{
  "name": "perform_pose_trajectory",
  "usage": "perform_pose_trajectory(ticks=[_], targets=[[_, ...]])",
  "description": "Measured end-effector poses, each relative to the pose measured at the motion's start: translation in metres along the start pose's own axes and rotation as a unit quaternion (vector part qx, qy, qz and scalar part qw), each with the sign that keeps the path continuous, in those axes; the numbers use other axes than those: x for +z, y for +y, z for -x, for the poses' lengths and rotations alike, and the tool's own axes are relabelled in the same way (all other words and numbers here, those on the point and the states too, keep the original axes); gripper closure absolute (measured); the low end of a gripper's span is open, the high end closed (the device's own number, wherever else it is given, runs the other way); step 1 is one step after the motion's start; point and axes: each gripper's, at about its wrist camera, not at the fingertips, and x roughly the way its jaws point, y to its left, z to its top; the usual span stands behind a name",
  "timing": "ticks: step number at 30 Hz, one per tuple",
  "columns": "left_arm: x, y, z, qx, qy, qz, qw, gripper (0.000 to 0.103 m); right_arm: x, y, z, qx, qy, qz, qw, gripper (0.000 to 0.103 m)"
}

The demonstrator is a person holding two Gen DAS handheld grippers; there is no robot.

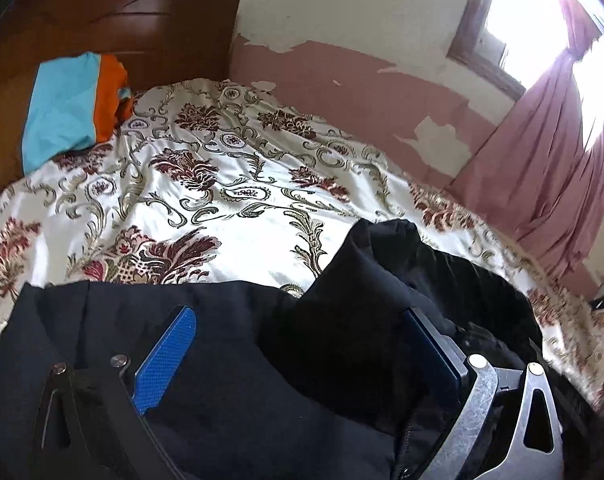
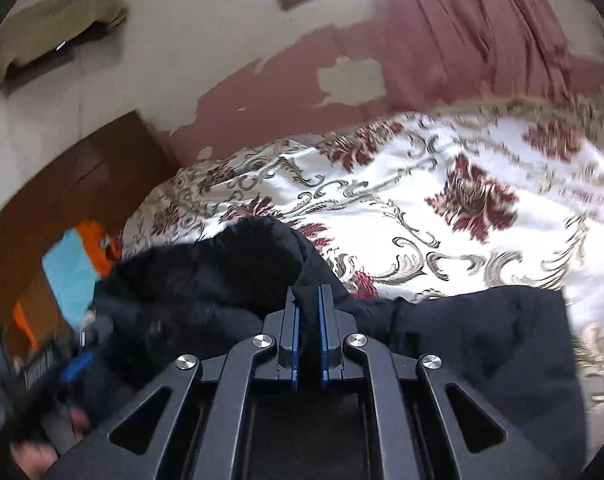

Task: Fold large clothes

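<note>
bed (image 1: pixel 229 208): white satin cover with dark red flowers and grey-gold scrolls, rumpled | headboard (image 1: pixel 113 28): brown wood, at the far end | black jacket (image 1: pixel 229 340): spread over the near edge, one part bunched up toward the wall side | blue-and-orange garment (image 1: pixel 69 108): heaped by the headboard, well apart from the jacket

Right tool (image 2: pixel 309 300): pads closed tight on a fold of the black jacket (image 2: pixel 205 280).
Jacket: lies crumpled on the bed (image 2: pixel 462 184), on a floral cover.
Headboard (image 2: pixel 69 200): brown wood, at left.
Blue-orange cloth (image 2: pixel 77 268): beside the headboard.
Curtain (image 2: pixel 482 32): pink, at top right.
</note>
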Motion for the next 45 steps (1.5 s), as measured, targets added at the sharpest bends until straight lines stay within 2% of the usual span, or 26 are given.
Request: perform_pose_trajectory(ticks=[4, 7, 9, 11, 12, 13, 14, 15, 16, 18, 21, 24, 28, 33, 40, 45], targets=[[-0.001, 0.011, 0.021, -0.061, -0.05, 0.033, 0.9964, 0.002, -0.013, -0.003, 0.031, 0.011, -0.006, 0.036, 0.999, 0.097], [0.001, 0.004, 0.031, -0.092, -0.066, 0.023, 0.9933, 0.002, -0.02, -0.004, 0.049, 0.016, -0.006, 0.051, 0.999, 0.097], [0.002, -0.005, 0.035, -0.096, -0.068, 0.002, 0.993, 0.002, -0.024, -0.005, 0.062, 0.019, -0.01, 0.06, 0.998, 0.098], [0.003, -0.021, 0.035, -0.069, -0.05, -0.028, 0.9959, 0.005, -0.029, -0.004, 0.072, 0.02, -0.012, 0.069, 0.997, 0.098], [0.003, -0.024, 0.034, -0.056, -0.04, -0.035, 0.997, 0.02, -0.031, -0.005, 0.077, 0.021, -0.012, 0.073, 0.997, 0.098], [0.002, -0.026, 0.034, -0.051, -0.031, -0.04, 0.9974, 0.042, -0.033, -0.005, 0.081, 0.024, -0.012, 0.075, 0.997, 0.098], [0.002, -0.026, 0.036, -0.052, -0.024, -0.04, 0.9975, 0.051, -0.035, -0.006, 0.086, 0.027, -0.011, 0.077, 0.997, 0.099], [0.001, -0.025, 0.04, -0.056, -0.02, -0.036, 0.9976, 0.07, -0.038, -0.006, 0.092, 0.03, -0.01, 0.078, 0.996, 0.099], [0.0, -0.023, 0.045, -0.064, -0.019, -0.035, 0.9971, 0.084, -0.041, -0.007, 0.099, 0.034, -0.01, 0.078, 0.996, 0.099], [-0.005, -0.021, 0.059, -0.062, -0.018, -0.046, 0.9968, 0.089, -0.046, -0.009, 0.11, 0.04, -0.009, 0.077, 0.996, 0.099], [-0.02, -0.017, 0.092, -0.068, -0.024, -0.064, 0.9953, 0.093, -0.057, -0.021, 0.129, 0.048, -0.001, 0.069, 0.996, 0.1], [-0.048, -0.011, 0.133, -0.076, -0.025, -0.096, 0.9921, 0.094, -0.07, -0.038, 0.138, 0.055, 0.018, 0.047, 0.997, 0.1], [-0.086, -0.001, 0.16, -0.077, 0.002, -0.132, 0.9883, 0.096, -0.09, -0.058, 0.14, 0.057, 0.043, 0.018, 0.997, 0.1], [-0.113, 0.03, 0.144, -0.078, 0.043, -0.101, 0.9909, 0.096, -0.116, -0.062, 0.123, 0.051, 0.063, 0.011, 0.997, 0.1], [-0.126, 0.038, 0.121, -0.074, 0.026, -0.113, 0.9906, 0.097, -0.133, -0.058, 0.096, 0.025, 0.066, 0.026, 0.997, 0.1], [-0.128, 0.035, 0.121, -0.062, 0.021, -0.123, 0.9902, 0.097, -0.128, -0.061, 0.12, 0.038, 0.03, 0.007, 0.999, 0.1]])
